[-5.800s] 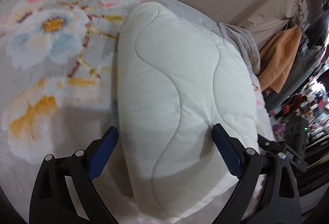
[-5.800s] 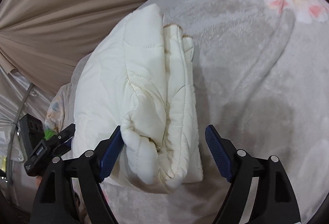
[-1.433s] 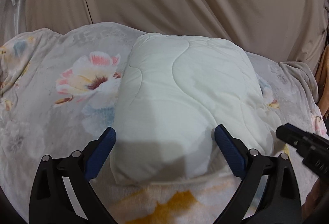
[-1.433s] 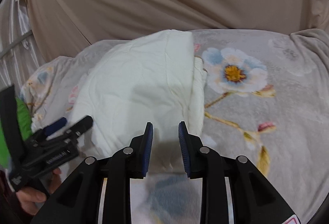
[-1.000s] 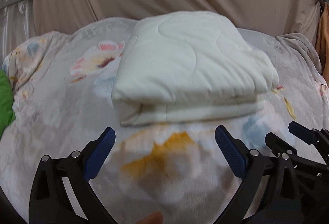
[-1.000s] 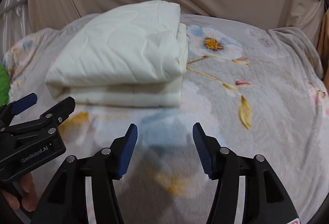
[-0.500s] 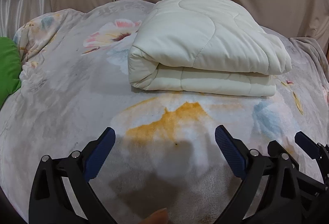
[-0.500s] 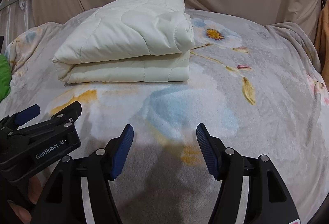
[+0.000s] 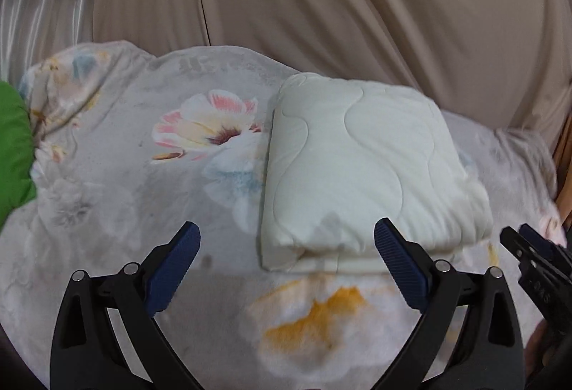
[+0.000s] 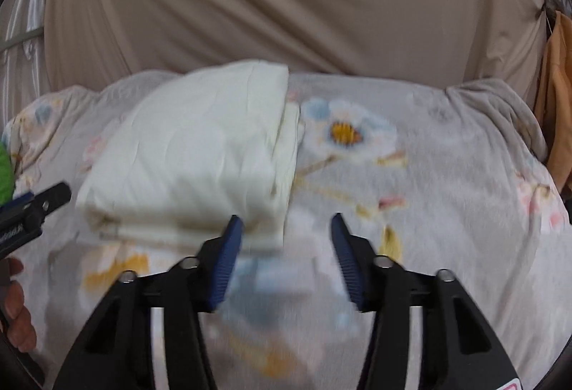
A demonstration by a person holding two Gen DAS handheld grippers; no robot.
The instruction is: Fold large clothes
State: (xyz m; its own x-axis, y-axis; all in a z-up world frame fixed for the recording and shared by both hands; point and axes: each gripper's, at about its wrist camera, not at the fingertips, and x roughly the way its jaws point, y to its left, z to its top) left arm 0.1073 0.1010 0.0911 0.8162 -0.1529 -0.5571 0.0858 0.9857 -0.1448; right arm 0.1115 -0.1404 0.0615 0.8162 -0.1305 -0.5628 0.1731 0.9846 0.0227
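Quilt (image 9: pixel 361 161) folded on floral blanket (image 9: pixel 118 182). Left gripper (image 9: pixel 287 256) fingers wide, empty; right gripper (image 10: pixel 282 247) fingers closing, empty.

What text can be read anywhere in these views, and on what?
Grey lettering on the blanket: blurred, unreadable.
White print on the right gripper, left view: "...XS"-like fragment, unreadable.
White print on the left gripper, right view: blurred, unreadable.
Nothing on the folded quilt.

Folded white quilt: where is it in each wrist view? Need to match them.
Left wrist: folded white quilt sits right of centre, its near edge by the right fingertip of the left gripper.
Right wrist: quilt sits left of centre, beyond the left fingertip of the right gripper.
Shared landmark: the floral blanket beneath it.
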